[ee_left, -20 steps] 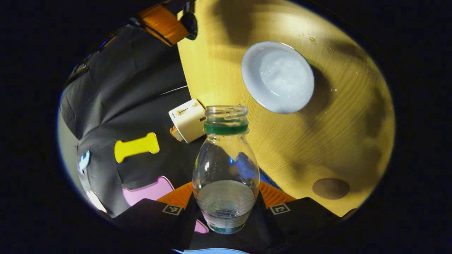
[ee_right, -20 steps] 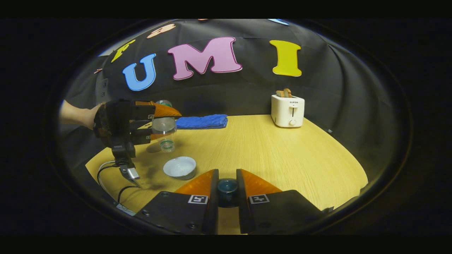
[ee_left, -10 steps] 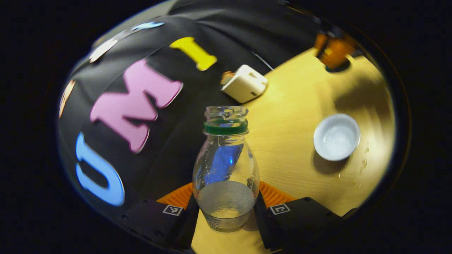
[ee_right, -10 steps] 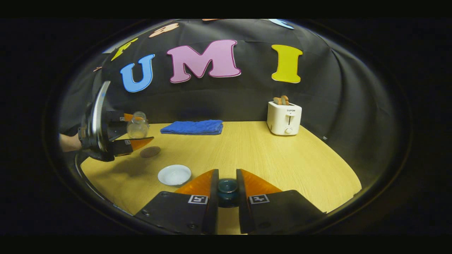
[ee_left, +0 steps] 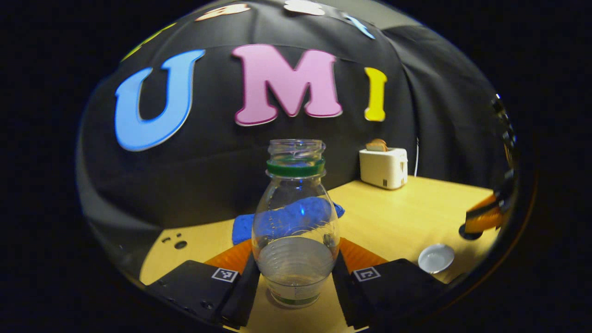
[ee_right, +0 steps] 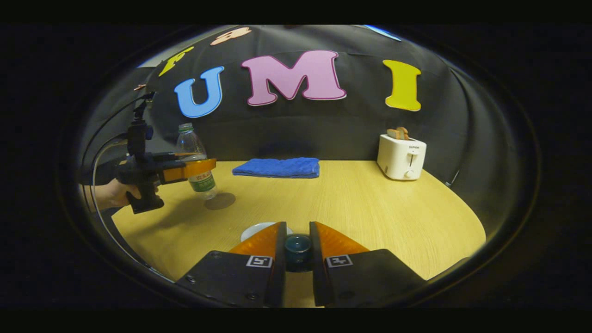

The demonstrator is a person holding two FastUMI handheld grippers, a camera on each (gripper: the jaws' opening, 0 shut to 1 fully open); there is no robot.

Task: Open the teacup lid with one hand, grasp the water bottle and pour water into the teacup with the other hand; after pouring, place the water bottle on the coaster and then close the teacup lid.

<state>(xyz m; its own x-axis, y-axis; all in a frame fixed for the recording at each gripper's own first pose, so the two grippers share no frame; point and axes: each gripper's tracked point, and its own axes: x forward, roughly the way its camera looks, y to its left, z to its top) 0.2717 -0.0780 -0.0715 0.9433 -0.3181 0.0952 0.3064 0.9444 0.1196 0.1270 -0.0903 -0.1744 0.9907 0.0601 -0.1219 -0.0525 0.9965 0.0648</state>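
The left gripper (ee_left: 296,277) is clamped on the upright, uncapped water bottle (ee_left: 296,222), held just above the coaster (ee_right: 220,200). Off to its right on the bench (ee_right: 351,199) sits the open teacup (ee_left: 436,257). The right gripper (ee_right: 297,249) pinches the teacup lid (ee_right: 297,244) by its knob, just beyond the cup.

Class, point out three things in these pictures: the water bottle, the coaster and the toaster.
water bottle (ee_left: 296,222): left gripper view, clear body.
coaster (ee_right: 220,200): right gripper view, bare top beside the bottle.
toaster (ee_right: 401,157): right gripper view, front face.
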